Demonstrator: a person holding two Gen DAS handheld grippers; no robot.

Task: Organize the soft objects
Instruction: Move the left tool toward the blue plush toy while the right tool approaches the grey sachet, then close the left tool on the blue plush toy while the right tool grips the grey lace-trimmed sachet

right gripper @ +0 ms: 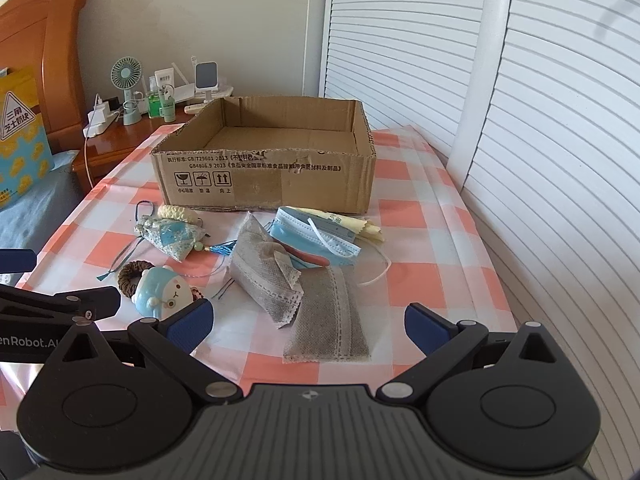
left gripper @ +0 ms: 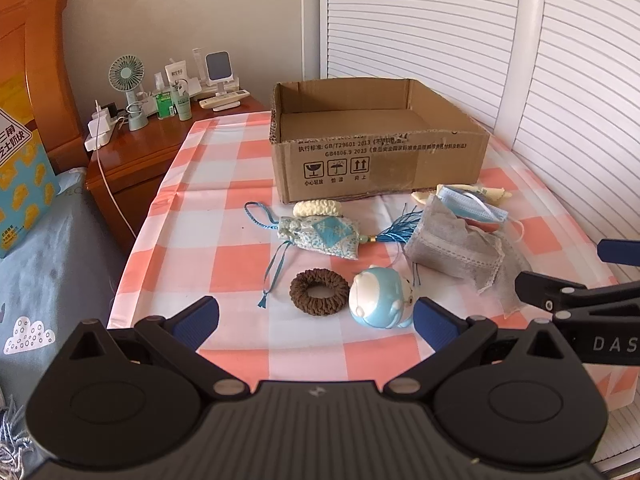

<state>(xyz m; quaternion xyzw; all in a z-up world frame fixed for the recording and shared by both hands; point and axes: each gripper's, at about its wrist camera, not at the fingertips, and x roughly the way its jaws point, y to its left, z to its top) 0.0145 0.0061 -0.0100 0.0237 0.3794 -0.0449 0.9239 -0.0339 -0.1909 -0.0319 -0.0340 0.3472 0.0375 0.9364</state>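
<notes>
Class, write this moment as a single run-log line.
left gripper: open, empty | right gripper: open, empty | cardboard box: empty | scrunchie, blue toy, grey pouches, mask: on cloth

**Bright daylight, bent edges**

My two views are evenly daylit and sharp. Soft shadows sit under the cardboard box [left gripper: 376,148]. The louvred doors [right gripper: 560,120] bow strongly towards the dark corners; glare gleams on the nightstand [left gripper: 132,160].

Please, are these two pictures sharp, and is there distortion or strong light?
Left wrist view: the cardboard box print is readable, the louvered door slats bow from the fisheye, corners darken. Right wrist view: equally sharp, the slats curve more, and daylight washes out the checkered tablecloth somewhat.
</notes>
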